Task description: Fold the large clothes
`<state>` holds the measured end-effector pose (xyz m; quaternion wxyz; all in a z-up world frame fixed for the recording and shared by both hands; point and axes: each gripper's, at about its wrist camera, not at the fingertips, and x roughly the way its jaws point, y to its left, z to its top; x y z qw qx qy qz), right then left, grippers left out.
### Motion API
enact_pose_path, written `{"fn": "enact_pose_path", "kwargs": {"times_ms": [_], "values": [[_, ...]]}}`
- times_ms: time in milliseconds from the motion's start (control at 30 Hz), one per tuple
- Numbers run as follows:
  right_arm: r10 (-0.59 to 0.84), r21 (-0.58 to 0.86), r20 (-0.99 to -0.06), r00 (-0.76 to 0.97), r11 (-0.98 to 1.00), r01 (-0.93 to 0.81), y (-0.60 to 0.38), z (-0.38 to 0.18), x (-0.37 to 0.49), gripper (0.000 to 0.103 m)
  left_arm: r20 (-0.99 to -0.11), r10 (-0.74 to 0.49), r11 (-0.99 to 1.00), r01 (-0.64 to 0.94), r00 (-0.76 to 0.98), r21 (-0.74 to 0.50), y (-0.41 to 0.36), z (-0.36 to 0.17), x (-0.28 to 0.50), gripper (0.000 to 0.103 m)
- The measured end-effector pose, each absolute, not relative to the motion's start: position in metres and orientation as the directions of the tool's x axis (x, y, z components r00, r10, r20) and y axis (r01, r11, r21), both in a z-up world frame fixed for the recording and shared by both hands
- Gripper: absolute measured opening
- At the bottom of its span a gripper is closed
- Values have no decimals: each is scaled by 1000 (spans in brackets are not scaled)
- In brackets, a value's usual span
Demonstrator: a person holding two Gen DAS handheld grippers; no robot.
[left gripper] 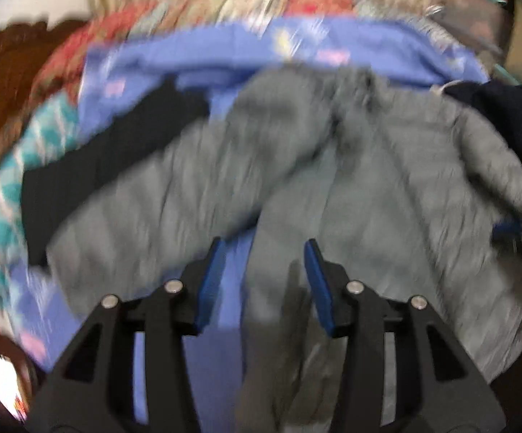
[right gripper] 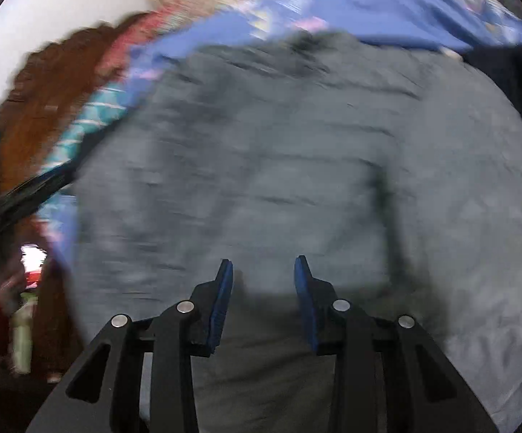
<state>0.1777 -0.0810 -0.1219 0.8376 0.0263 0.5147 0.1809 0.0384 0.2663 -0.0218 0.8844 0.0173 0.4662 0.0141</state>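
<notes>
A grey quilted jacket point(left gripper: 297, 166) lies spread out, front open, on a blue patterned sheet point(left gripper: 224, 47). Both views are blurred by motion. My left gripper point(left gripper: 264, 243) is open above the jacket's near hem, where a strip of blue sheet shows between the two front panels. Nothing is pinched between its blue pads point(left gripper: 210, 281). In the right wrist view the jacket point(right gripper: 297, 162) fills most of the frame. My right gripper point(right gripper: 263, 261) is open just over the grey fabric, with its pads point(right gripper: 221, 306) apart and holding nothing.
A black garment point(left gripper: 98, 166) lies partly under the jacket's left side, and a dark navy one point(left gripper: 513, 115) is at the right. A teal and red patterned blanket point(left gripper: 15, 180) edges the sheet. Brown wood point(right gripper: 44, 101) and a white wall point(right gripper: 62, 7) lie beyond.
</notes>
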Motion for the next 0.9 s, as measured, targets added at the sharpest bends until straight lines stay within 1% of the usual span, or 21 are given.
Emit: {"fn": "enact_pose_path", "kwargs": {"times_ms": [33, 67, 100, 133, 167, 200, 233, 267, 300, 333, 400, 500, 567, 667, 767, 833, 867, 900], "values": [[259, 180, -866, 428, 960, -217, -92, -127, 186, 57, -843, 43, 999, -40, 536, 25, 276, -29, 33, 44], [126, 101, -866, 484, 992, -77, -123, -130, 200, 57, -856, 42, 998, -67, 514, 9, 284, -34, 29, 44], [77, 104, -847, 525, 994, 22, -148, -125, 203, 57, -869, 32, 994, -104, 493, -22, 298, -38, 21, 44], [70, 150, -832, 550, 983, 102, -167, -117, 201, 57, -874, 22, 990, -130, 486, -48, 309, -40, 14, 43], [122, 255, -806, 580, 954, 155, -185, -106, 194, 57, -875, 21, 987, -147, 483, -58, 315, -40, 9, 44], [194, 347, -775, 601, 926, 148, -194, -97, 186, 58, -875, 25, 984, -165, 483, -63, 323, -40, 1, 44], [297, 442, -736, 608, 891, 100, -199, -85, 173, 58, -874, 22, 983, -170, 486, -70, 329, -38, -5, 46], [348, 471, -719, 602, 880, 54, -198, -77, 160, 60, -872, 16, 983, -169, 489, -77, 332, -38, -9, 54], [367, 473, -710, 601, 881, 23, -196, -72, 148, 64, -869, -4, 982, -160, 495, -96, 334, -39, -15, 61], [383, 462, -704, 599, 887, -24, -193, -66, 128, 66, -866, -30, 982, -145, 500, -118, 335, -39, -20, 64], [407, 444, -704, 583, 892, -85, -190, -63, 92, 75, -861, -73, 982, -117, 503, -151, 332, -42, -25, 68], [436, 452, -715, 547, 885, -115, -189, -75, 46, 84, -859, -145, 977, -65, 491, -202, 320, -49, -27, 71], [426, 441, -741, 520, 892, -102, -185, -87, 28, 86, -864, -158, 979, -41, 478, -202, 310, -57, -28, 75], [378, 412, -789, 484, 910, -40, -192, -115, -1, 87, -882, -154, 984, -8, 445, -176, 292, -71, -28, 75], [380, 435, -804, 456, 900, 16, -198, -138, -11, 87, -889, -156, 985, 2, 430, -172, 283, -79, -27, 74], [408, 461, -802, 437, 887, 17, -192, -145, -11, 87, -898, -184, 980, 9, 399, -197, 279, -83, -26, 39], [434, 485, -788, 437, 874, 6, -188, -144, -9, 87, -907, -206, 977, 18, 368, -214, 276, -85, -26, 7], [458, 506, -776, 434, 862, -5, -182, -144, -9, 87, -908, -214, 975, 23, 360, -221, 274, -85, -26, 3]]}}
